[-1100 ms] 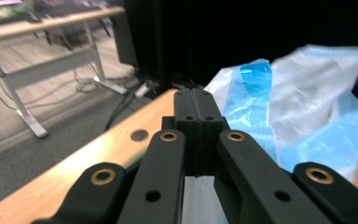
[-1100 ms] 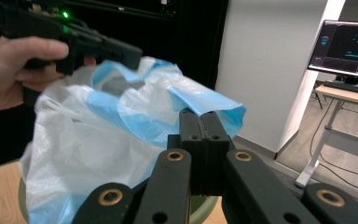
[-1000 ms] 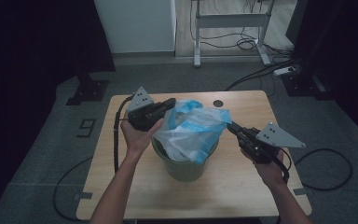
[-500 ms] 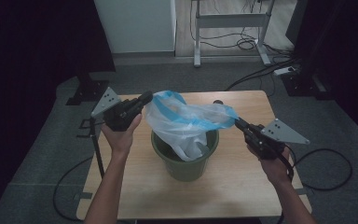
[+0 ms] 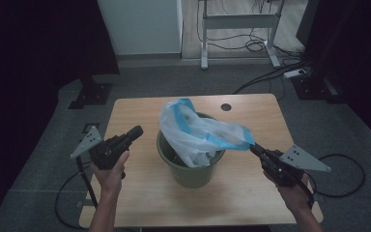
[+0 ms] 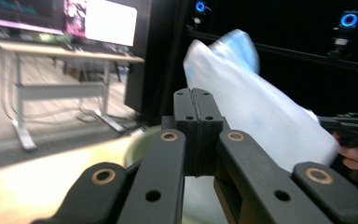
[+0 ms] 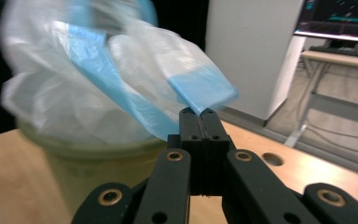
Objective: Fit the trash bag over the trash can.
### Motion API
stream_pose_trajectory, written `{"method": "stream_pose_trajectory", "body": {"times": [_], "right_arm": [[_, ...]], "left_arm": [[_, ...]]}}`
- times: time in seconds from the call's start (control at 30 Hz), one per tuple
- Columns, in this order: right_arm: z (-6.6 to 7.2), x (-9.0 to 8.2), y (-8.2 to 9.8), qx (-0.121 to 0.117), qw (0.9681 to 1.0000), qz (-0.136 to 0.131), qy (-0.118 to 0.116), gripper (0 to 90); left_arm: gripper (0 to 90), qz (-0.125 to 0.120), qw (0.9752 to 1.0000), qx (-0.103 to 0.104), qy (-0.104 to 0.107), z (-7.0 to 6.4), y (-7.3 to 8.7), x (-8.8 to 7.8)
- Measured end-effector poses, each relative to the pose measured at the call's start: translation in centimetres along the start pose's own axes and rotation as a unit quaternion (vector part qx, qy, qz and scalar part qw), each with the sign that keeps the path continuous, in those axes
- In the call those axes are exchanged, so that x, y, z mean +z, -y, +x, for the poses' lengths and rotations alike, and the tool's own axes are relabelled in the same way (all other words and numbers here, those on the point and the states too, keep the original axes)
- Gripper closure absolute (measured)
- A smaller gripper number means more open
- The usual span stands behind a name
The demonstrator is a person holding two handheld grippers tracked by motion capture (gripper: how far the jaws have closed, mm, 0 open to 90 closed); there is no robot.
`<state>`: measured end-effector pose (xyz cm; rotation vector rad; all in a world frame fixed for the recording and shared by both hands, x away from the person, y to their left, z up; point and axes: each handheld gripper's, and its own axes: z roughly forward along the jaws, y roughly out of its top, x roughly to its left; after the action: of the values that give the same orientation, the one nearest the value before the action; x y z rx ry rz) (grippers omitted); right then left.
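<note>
A green bin (image 5: 189, 164) is standing near the middle of the wooden surface (image 5: 140, 203), and a white and blue plastic bag (image 5: 193, 133) is being fitted into it. The lower part of the bag is hanging inside the bin, while its upper part is rising above the rim and is being stretched out to the right of the bin.

The right hand-held gripper (image 5: 255, 150) is being held just to the right of the bin. Its jaws are pressed fully together on the blue edge of the bag, as is seen in the right gripper view (image 7: 199, 116). The left hand-held gripper (image 5: 135, 131) is being held to the left of the bin, apart from the bag. In the left gripper view (image 6: 196, 100) its jaws are closed against each other with nothing between them.

The step in hand is judged to be the opening of the bag mouth over the rim. To do it well, the free edge on the left side of the bin should be taken by the empty gripper, with only one layer of film pinched. Both edges should then be drawn apart gently and lowered around the rim. If the film is pulled too strongly, it is likely to be torn, or the light bin is likely to be tipped.
</note>
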<state>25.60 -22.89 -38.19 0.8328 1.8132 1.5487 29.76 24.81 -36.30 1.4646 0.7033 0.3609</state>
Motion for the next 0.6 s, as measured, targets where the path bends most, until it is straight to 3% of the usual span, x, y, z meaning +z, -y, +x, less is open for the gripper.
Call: {"method": "stream_pose_trajectory", "body": {"times": [0.07,0.1,0.17,0.33,0.5,0.6], "right_arm": [[0.4,0.0,0.2,-0.003,1.0,0.0,-0.006,88.9],[0.5,0.0,0.1,-0.005,1.0,-0.001,-0.008,88.9],[0.7,0.1,-0.1,-0.007,0.9999,-0.002,-0.011,88.9],[0.8,0.4,-0.7,-0.013,0.9998,-0.006,-0.014,88.9],[0.9,0.8,-1.0,-0.019,0.9997,-0.006,-0.017,88.9],[0.9,0.9,-1.1,-0.022,0.9996,-0.006,-0.02,88.8]], "left_arm": [[89.7,0.006,0.9999,-0.001,0.009,0.0,0.1,0.3],[87.4,0.004,1.0,0.004,0.003,-0.1,0.0,0.5],[76.0,0.011,0.9998,0.014,-0.001,-0.3,-0.8,1.1],[57.8,0.034,0.9989,0.029,-0.015,-0.1,-2.9,3.6],[46.6,0.067,0.9976,0.017,-0.001,1.3,-4.1,6.3],[38.3,0.094,0.9954,0.014,0.012,2.0,-4.4,7.8]]}}
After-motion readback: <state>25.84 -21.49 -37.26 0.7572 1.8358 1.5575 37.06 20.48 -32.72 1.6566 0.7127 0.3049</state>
